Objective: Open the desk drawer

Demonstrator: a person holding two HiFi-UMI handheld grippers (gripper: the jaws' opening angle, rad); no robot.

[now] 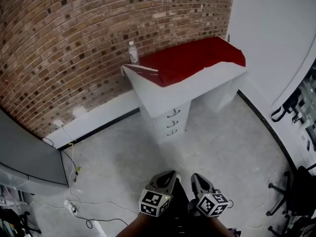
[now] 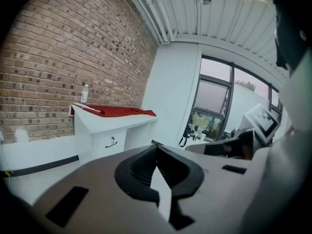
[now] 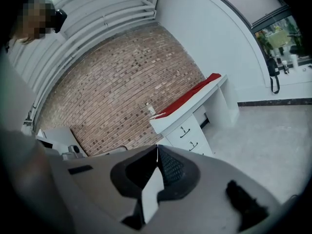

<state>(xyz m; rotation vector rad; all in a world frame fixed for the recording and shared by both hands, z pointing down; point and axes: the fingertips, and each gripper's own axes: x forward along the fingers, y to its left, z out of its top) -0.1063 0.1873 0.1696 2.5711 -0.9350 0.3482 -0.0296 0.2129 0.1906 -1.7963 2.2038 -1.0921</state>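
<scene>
Drawers (image 1: 173, 124): under desk (image 1: 217, 80), twelve o'clock of both grippers, well apart, all closed.
Left gripper (image 1: 167, 176): jaws together, empty.
Right gripper (image 1: 198, 178): jaws together, empty.
Risk: jaws arriving closed would likely bump the handle rather than take it.

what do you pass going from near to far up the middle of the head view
left gripper and right gripper side by side → floor → desk drawers → red cloth → brick wall
</scene>
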